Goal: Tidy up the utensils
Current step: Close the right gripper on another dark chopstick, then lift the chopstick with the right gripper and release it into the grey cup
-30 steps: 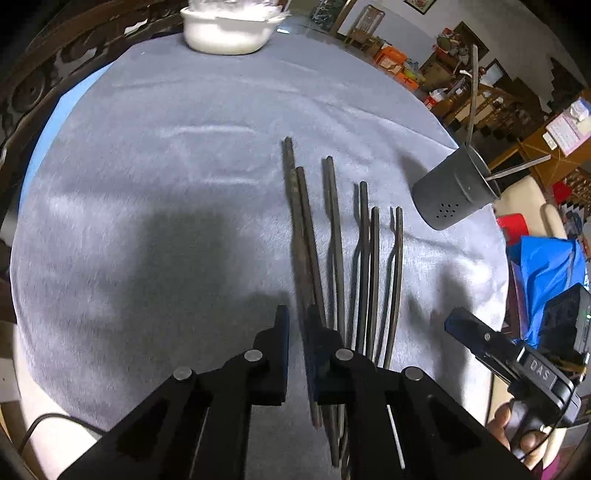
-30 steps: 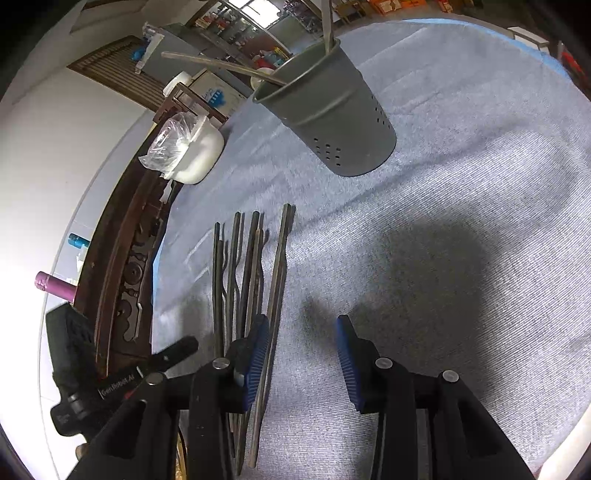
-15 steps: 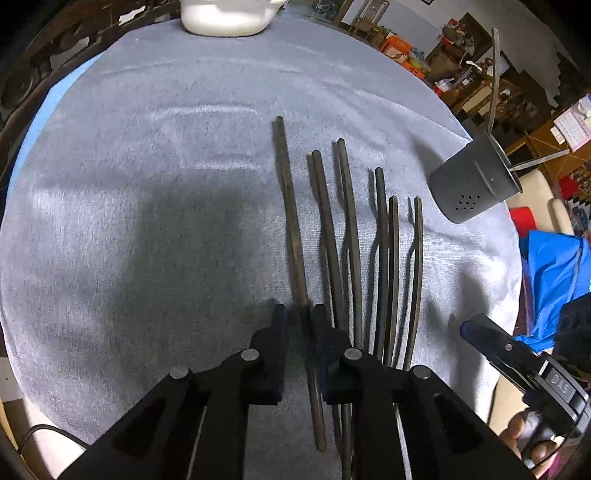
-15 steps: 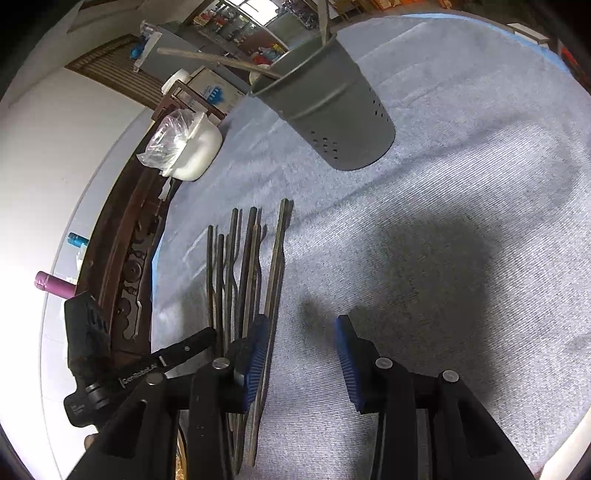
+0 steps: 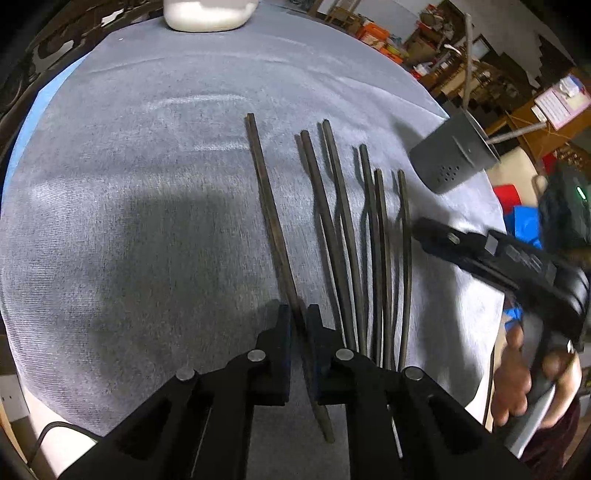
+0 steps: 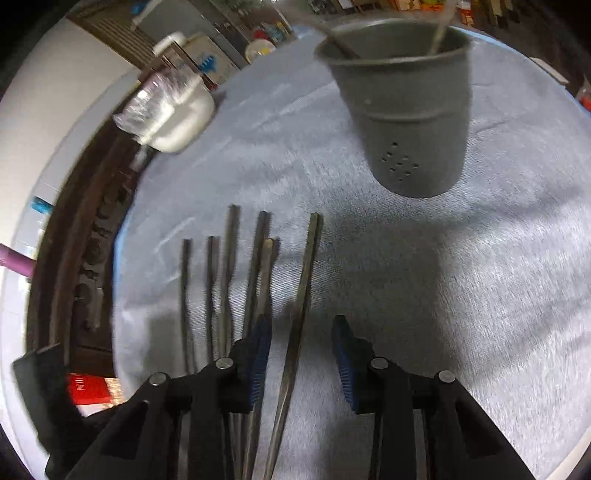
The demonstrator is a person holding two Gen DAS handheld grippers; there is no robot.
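Observation:
Several dark chopsticks (image 5: 373,236) lie side by side on a grey cloth (image 5: 147,184). One chopstick (image 5: 266,192) lies apart, to the left of the bundle, and my left gripper (image 5: 299,317) is shut on it near its near end. In the right wrist view my right gripper (image 6: 301,343) straddles the rightmost chopstick (image 6: 308,266). Its jaws are closing, and the blue pads (image 6: 260,347) stand clear of the stick. A grey perforated holder (image 6: 406,122) with two utensils in it stands beyond. A hand (image 5: 517,373) carries the right gripper (image 5: 424,229) at the bundle's right side.
A white bowl covered with plastic (image 6: 173,114) sits at the cloth's far edge, also in the left wrist view as the white bowl (image 5: 208,14). A carved dark wooden rim (image 6: 85,258) borders the table. The left gripper's body (image 6: 37,387) shows blurred at lower left.
The left gripper has dragged one chopstick leftward, away from the bundle. The right gripper has moved over the rightmost chopstick, which now lies between its narrowing jaws. The holder looks nearer.

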